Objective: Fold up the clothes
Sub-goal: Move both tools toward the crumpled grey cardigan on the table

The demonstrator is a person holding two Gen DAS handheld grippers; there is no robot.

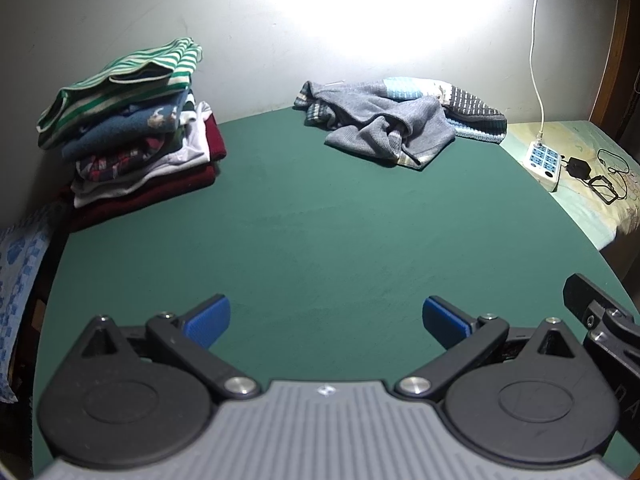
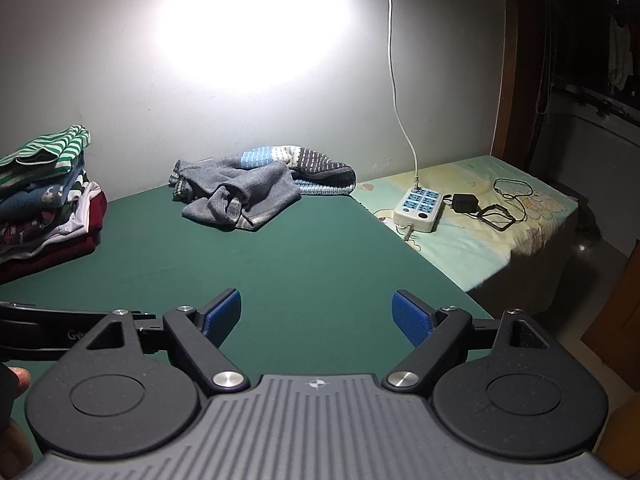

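The left gripper (image 1: 326,316) sat at the bottom of its frame with its blue pads spread wide apart and nothing between them; the right gripper (image 2: 316,312) was likewise spread and empty. Both hovered over bare green cloth (image 1: 320,240). The crumpled grey sweater (image 1: 384,128) lay at the upper middle of each view, against the wall and well apart from both tools. A stack of folded clothes (image 1: 136,128) stood at the upper left. At the right, off the green cloth, lay a power strip (image 2: 418,210). The step in hand was probably fetching the sweater: best to reach for two separated edges, drag it to the open centre, and spread it flat before any fold.
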